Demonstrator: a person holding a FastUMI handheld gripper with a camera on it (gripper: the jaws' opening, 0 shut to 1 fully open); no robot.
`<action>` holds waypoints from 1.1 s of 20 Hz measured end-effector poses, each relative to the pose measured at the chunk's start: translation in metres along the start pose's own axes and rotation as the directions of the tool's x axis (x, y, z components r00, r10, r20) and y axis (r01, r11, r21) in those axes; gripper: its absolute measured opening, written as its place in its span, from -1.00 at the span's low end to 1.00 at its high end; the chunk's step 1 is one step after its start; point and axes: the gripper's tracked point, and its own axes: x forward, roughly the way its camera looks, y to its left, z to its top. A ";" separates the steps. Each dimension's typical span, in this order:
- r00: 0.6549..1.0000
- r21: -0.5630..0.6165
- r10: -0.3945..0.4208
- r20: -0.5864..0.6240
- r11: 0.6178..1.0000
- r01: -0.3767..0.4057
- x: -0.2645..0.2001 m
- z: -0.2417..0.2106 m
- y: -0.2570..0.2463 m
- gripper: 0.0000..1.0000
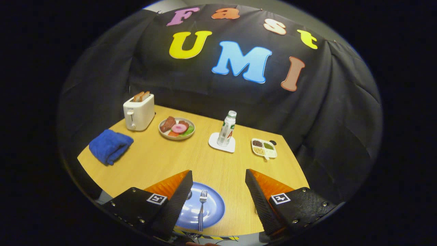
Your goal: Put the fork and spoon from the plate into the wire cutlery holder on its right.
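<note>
Hovering wide open and empty, the black 2-finger gripper point(218, 191) needed lowering squarely over the blue-handled metal fork point(201, 210) on the round blue plate point(215, 206), fingers straddling its handle.

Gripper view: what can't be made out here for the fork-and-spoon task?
- Spoon: mostly behind the left finger; just a bit shows on the plate.
- Holder: right of the plate, masked by the right finger.
- Fork: handle end cut off.
- Gripper: open, empty.

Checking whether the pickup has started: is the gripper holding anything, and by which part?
Nothing held. The gripper is open above the round blue plate; the silver fork with checked handle lies untouched.
</note>
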 end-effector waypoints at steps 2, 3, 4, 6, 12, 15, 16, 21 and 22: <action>0.995 -0.003 0.042 -0.089 0.999 -0.042 0.006 -0.026 0.011 0.90; 0.990 0.022 0.067 -0.123 0.998 -0.065 0.007 -0.035 0.016 0.90; 0.982 0.054 0.095 -0.160 0.995 -0.087 0.007 -0.045 0.023 0.90; 0.966 0.095 0.111 -0.235 0.991 -0.091 0.009 -0.066 0.026 0.90; 0.896 0.067 0.110 -0.430 0.994 -0.090 0.020 -0.120 0.030 0.90; 0.862 0.076 0.123 -0.491 0.992 -0.098 0.024 -0.139 0.034 0.87; 0.851 0.075 0.125 -0.511 0.992 -0.100 0.026 -0.143 0.035 0.85; 0.754 0.029 0.115 -0.646 0.992 -0.126 0.029 -0.184 0.039 0.12; 0.750 0.023 0.111 -0.652 0.992 -0.126 0.029 -0.185 0.039 0.03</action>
